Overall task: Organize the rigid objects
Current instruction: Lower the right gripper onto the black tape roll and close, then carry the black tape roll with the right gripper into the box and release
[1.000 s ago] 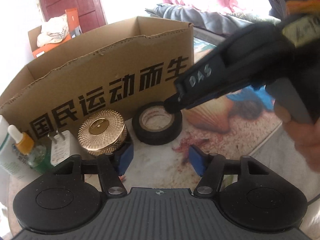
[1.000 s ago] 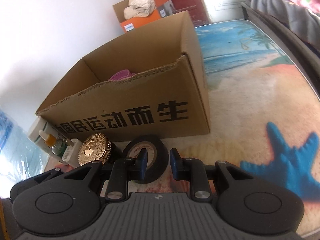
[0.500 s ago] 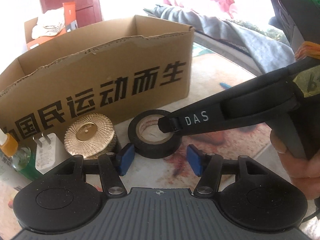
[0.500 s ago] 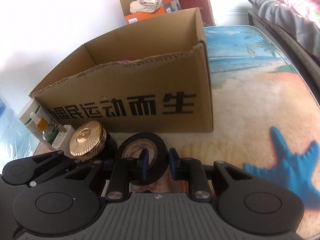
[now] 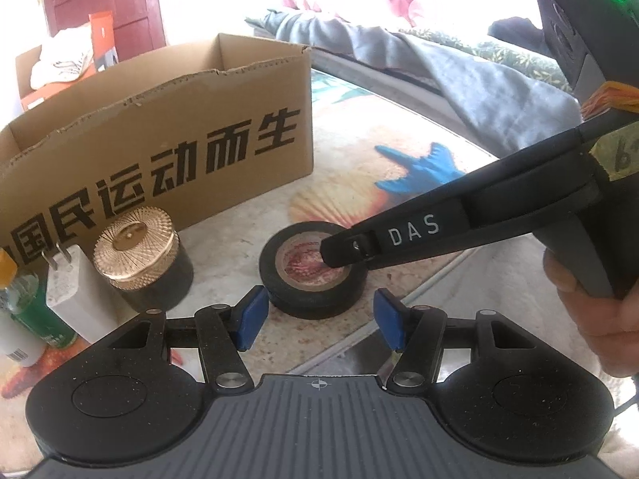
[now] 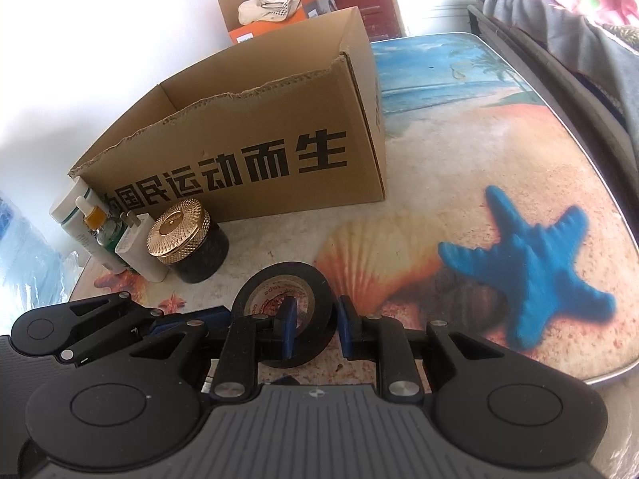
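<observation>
A black tape roll (image 5: 303, 299) sits near the table's front edge; I cannot tell whether it rests on the table or hangs just above it. My right gripper (image 6: 317, 325) is shut on the tape roll (image 6: 319, 279)'s wall, with one finger inside the hole and the other outside. In the left wrist view the right gripper (image 5: 335, 251) comes in from the right, its tip in the hole. My left gripper (image 5: 319, 319) is open just in front of the roll, its blue pads (image 5: 249, 317) apart from it. The cardboard box (image 5: 159, 151) stands open behind.
A gold-lidded black jar (image 5: 135, 239), a white plug (image 5: 76, 295), a green dropper bottle (image 5: 28, 299) and a white tube (image 6: 72, 215) stand at the box's left front. The beach-print table (image 6: 499, 159) ends close in front. A bed with a grey blanket (image 5: 459, 72) lies to the right.
The right gripper has drawn the tape roll away from the box toward the table's front edge. The left gripper has shifted so that the roll sits centred before its open pads.
</observation>
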The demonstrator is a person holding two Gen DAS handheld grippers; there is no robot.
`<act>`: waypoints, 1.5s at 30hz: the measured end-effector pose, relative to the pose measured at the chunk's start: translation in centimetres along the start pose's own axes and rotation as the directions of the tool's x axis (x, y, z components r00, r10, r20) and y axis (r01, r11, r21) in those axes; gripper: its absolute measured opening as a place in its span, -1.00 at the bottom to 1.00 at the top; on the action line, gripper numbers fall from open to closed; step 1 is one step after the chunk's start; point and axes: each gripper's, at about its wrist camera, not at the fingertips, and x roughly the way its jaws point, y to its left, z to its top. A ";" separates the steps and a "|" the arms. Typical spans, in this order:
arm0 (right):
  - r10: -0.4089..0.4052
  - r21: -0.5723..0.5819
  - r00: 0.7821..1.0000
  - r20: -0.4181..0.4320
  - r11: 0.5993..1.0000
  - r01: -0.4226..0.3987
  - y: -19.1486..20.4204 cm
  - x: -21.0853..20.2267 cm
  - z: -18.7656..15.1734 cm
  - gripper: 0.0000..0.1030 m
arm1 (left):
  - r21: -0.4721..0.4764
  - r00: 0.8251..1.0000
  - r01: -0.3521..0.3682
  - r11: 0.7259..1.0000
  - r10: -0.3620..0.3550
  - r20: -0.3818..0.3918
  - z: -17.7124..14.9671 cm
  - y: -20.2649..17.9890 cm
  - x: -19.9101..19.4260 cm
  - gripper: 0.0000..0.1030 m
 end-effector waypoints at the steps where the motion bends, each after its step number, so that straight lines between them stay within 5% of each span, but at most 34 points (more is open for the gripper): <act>1: -0.001 0.000 1.000 -0.001 1.000 0.001 0.0 0.1 0.0 -0.55 | 0.003 1.000 -0.005 1.000 0.005 0.000 0.1 0.1 0.3 0.16; 23: -0.006 -0.018 0.999 0.033 1.000 0.007 0.5 0.0 -0.4 -0.54 | -0.035 1.000 0.006 0.999 -0.005 0.031 0.4 0.5 1.7 0.23; 34: -0.010 -0.016 0.997 0.070 1.000 0.012 1.9 -1.8 -0.5 -0.54 | -0.031 0.996 -0.029 0.999 0.031 0.086 0.6 -0.2 -1.1 0.23; 40: 0.008 -0.073 0.984 0.176 0.997 0.005 4.3 -5.7 0.9 -0.54 | -0.048 0.977 -0.058 0.997 0.066 0.201 2.4 0.2 -5.6 0.23; 45: 0.046 -0.167 0.957 0.285 0.986 0.002 7.5 -9.1 3.9 -0.54 | -0.065 0.939 -0.107 0.992 0.122 0.320 5.0 1.8 -9.8 0.23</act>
